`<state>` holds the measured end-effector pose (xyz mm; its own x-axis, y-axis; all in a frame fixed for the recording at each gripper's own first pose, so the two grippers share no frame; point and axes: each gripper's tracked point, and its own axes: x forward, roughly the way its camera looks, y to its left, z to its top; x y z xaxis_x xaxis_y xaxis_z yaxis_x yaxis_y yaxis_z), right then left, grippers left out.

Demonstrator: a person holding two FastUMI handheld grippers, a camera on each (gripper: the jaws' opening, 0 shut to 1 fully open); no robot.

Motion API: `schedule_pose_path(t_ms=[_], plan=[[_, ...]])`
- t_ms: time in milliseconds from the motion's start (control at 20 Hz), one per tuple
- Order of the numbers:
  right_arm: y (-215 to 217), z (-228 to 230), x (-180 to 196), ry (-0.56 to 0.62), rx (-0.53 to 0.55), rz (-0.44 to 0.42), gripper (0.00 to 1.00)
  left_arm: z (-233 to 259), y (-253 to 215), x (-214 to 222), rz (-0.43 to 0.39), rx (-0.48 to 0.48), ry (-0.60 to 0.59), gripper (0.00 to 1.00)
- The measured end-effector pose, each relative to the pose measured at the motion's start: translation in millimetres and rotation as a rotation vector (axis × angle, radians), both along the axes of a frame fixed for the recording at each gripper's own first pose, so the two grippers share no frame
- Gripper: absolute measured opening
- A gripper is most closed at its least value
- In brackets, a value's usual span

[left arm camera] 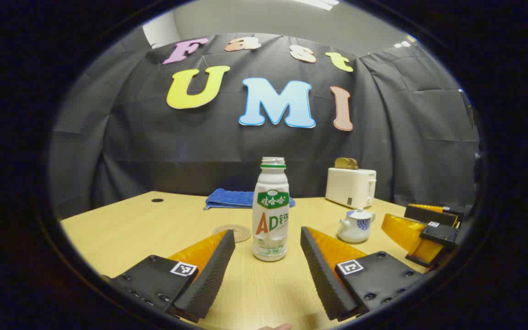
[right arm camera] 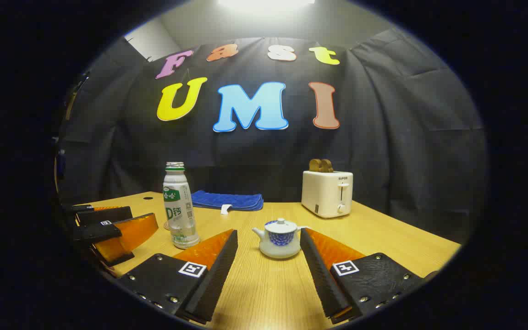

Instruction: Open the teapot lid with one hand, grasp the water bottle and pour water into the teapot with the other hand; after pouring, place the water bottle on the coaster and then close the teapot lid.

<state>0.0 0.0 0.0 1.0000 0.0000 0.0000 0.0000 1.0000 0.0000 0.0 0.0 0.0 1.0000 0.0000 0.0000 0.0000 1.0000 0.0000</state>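
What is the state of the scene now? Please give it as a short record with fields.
bottle: water bottle upright on table, uncapped, ahead between the left gripper jaws, not gripped
teapot: teapot on table, lid on, ahead of the right gripper
coaster: coaster left of and behind the bottle, nothing on it
background: blue cloth, toaster
jaws: both open

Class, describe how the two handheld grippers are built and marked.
The left gripper and right gripper each have two wedge-shaped fingers with ridged inner faces, on black bolted plates bearing a small square black-and-white tag. No cables or sleeves visible.
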Motion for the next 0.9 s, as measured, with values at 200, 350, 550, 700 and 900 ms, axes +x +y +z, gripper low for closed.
schedule_pose_path(t_ms=[200, 350, 550, 700, 900], plan=[[3, -6, 0, 0.024, 0.020, -0.018, 0.93, 6, 2, -6, 0.044, 0.031, -0.028, 1.00], [-1, -7, 0, 0.025, 0.021, -0.051, 0.98, 7, 1, -7, 0.045, 0.033, -0.027, 1.00], [-1, -7, 1, 0.023, 0.023, -0.048, 0.98, 7, 2, -6, 0.050, 0.033, -0.028, 1.00], [6, -6, 10, 0.032, 0.063, 0.010, 0.98, 8, -2, 8, 0.034, 0.033, -0.031, 1.00], [-25, -7, 65, 0.104, 0.093, -0.034, 0.95, 15, 2, 37, 0.005, 0.014, -0.014, 1.00]])
